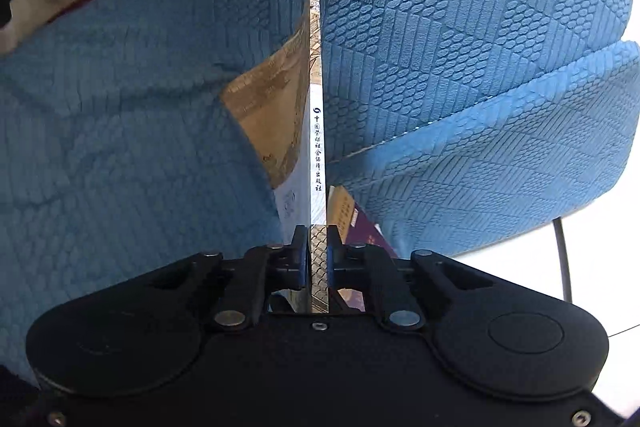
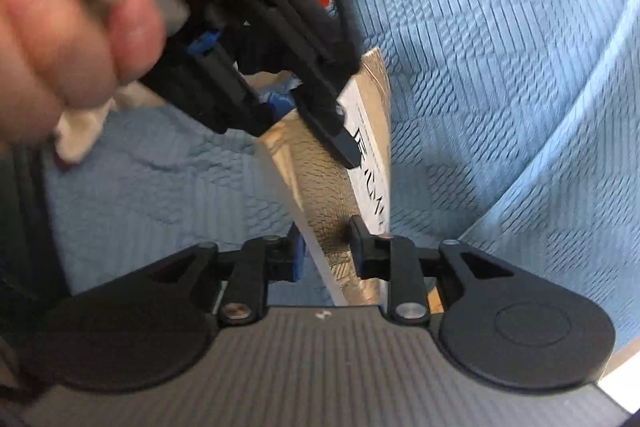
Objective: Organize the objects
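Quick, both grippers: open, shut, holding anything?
Left gripper: shut on the book, clamped at its spine.
Right gripper: open; the book stands between its fingers, unclamped.

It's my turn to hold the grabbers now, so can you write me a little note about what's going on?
Left gripper: jaws shut on the spine of the thin book, held edge-on against the blue cushions.
Right gripper: jaws open, with the same book between them.
A purple book lies just below.
Done: the left gripper has the thin book.
Left: move the right gripper clear and put both books away. The spot for them isn't in view.
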`<state>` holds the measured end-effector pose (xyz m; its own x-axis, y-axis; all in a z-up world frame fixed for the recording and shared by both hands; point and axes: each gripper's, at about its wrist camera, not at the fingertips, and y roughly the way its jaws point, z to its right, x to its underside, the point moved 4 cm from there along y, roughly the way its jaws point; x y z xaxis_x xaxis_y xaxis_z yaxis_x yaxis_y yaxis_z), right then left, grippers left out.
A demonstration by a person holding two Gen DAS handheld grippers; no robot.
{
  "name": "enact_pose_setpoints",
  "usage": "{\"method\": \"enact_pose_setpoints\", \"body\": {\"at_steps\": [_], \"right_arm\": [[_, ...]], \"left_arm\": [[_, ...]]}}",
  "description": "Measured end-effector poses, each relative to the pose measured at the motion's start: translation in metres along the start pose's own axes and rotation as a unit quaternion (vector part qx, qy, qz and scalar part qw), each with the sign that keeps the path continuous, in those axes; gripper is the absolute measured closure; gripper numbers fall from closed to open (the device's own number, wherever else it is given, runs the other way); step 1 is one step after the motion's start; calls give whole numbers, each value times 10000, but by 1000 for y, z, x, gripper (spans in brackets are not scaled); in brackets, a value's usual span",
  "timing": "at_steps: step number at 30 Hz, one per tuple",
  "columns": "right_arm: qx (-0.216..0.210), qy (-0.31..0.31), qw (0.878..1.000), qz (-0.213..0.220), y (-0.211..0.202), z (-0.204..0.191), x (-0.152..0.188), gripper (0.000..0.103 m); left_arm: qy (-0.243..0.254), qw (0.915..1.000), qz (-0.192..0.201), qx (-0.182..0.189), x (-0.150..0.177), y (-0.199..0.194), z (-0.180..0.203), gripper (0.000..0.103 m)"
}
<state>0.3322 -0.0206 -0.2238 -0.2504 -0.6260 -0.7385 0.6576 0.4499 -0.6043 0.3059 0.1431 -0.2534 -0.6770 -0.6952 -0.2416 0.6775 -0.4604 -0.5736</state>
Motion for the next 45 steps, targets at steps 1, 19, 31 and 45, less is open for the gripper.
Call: {"method": "enact_pose_setpoints", "body": {"at_steps": [1, 19, 31, 45], "right_arm": [[-91, 213, 9997, -18, -2, 3, 0, 74], [-3114, 6547, 6885, -203, -9, 75, 74, 25], [-2633, 7879, 5551, -420, 32, 75, 123, 25], [-1875, 7898, 5840, 25, 40, 96, 123, 72]], "left_arm": [[6, 10000, 20, -1, 0, -1, 0, 96], [-340, 9989, 321, 64, -16, -17, -6, 97], [-406, 9982, 430, 79, -22, -25, -13, 97], [-632, 9967, 508, 91, -32, -42, -31, 95]]}}
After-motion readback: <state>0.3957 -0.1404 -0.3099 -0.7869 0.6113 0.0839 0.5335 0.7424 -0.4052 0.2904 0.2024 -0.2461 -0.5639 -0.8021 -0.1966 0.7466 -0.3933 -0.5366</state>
